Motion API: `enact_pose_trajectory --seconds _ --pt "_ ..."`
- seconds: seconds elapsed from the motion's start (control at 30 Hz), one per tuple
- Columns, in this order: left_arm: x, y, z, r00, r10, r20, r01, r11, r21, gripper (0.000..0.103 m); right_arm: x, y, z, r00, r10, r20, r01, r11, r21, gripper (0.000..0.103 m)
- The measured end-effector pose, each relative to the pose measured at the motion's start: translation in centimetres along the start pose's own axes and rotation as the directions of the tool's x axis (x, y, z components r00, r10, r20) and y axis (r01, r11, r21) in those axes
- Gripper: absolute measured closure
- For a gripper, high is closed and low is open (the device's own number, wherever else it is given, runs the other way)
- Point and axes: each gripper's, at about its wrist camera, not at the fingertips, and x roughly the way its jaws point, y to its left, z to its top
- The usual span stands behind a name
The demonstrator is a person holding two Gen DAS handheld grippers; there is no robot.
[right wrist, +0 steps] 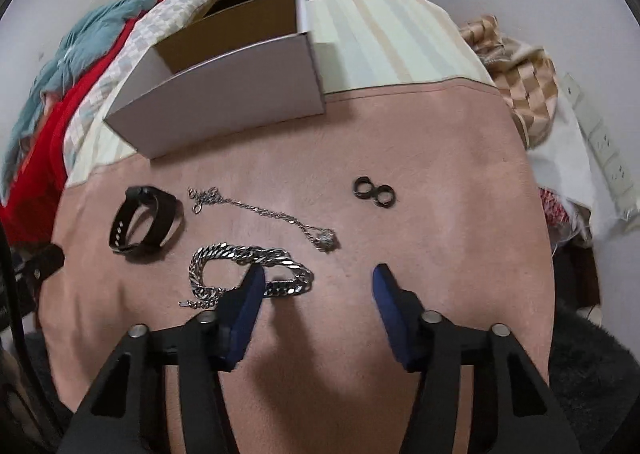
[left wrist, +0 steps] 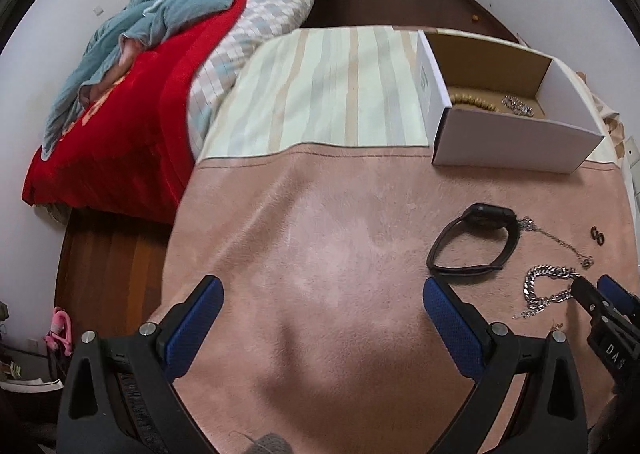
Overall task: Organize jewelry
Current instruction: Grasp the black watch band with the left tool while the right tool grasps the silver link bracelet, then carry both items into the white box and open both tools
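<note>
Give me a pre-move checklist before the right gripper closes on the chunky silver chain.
1. Right gripper jaws apart: ok.
2. Chain between the pads: not ok; one finger lies over it, and most of it sits to the outside.
3. Chain clear of the necklace and watch: ok, apart.
4. Left gripper out of the way, open over bare cloth: ok.
5. Box open to receive: ok; beads already inside.
6. Rings undisturbed: ok.

silver chain bracelet (right wrist: 248,272) coiled beside black watch (right wrist: 146,223)
</note>
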Motion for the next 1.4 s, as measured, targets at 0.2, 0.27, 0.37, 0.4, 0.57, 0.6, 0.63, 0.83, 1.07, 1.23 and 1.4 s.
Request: enact_pose_trajectory --seconds 0.2,0.27,0.37,0.4,0.57,0.6,0.63,0.83,1.07,1.23,1.4 --pt "1.5 -1.1 0.5 0.999 -0.037 -0.02 0.037 0.999 0.014 0.001 0.1 1.1 -0.1 0.997 -0.064 0.044 0.067 0.996 -0.058 0.094" --pt "1.7 -1.5 0.7 0.998 -0.06 -0.024 0.06 0.998 0.02 0.001 -0.1 0.7 -0.1 0.998 -0.051 0.04 0.053 0.998 -0.042 0.096" --pt "2.2 -2.1 1.3 0.994 -0.104 -0.041 0.105 0.994 0.026 0.001 -0.8 -0.9 0.2 0.999 -0.031 0.037 0.03 0.999 0.022 0.096" --pt "2.5 -2.4 1.5 0.992 -0.118 -0.053 0.119 0.992 0.032 0.001 -1.2 -1.4 0.2 0.999 -0.027 0.044 0.026 0.999 0.039 0.096" --pt "4.3 -4.0 2.5 0.984 -0.142 -0.106 0.152 0.985 0.085 0.002 -2.2 -2.1 0.8 0.998 -0.011 0.059 0.007 0.998 0.061 0.098" --pt "4.7 -4.6 2.7 0.981 -0.148 -0.122 0.161 0.981 0.108 0.002 -2.1 -2.1 0.9 0.998 -0.01 0.057 0.006 0.998 0.062 0.098" --pt "5.1 -5.0 2.8 0.978 -0.157 -0.134 0.173 0.977 0.122 0.009 -2.0 -2.1 0.9 0.999 -0.009 0.051 0.006 0.998 0.061 0.098" --pt "4.7 -6.3 3.2 0.96 -0.244 -0.141 0.265 0.951 0.162 0.085 -1.6 -2.4 1.0 0.999 0.012 0.039 -0.015 0.997 0.075 0.098" --pt "4.1 -6.6 3.0 0.952 -0.272 -0.138 0.292 0.944 0.152 0.101 -3.1 -2.1 1.6 0.992 0.106 0.061 -0.111 0.99 0.082 0.098" --pt "2.1 -4.9 3.1 0.95 -0.296 -0.102 0.307 0.944 0.121 0.101 -5.0 -1.5 2.3 0.983 0.156 0.095 -0.162 0.984 0.068 0.098" --pt "-0.4 -3.4 3.7 0.946 -0.319 -0.055 0.323 0.94 0.111 0.101 -6.6 -0.7 3.1 0.972 0.207 0.109 -0.213 0.976 0.046 0.098"
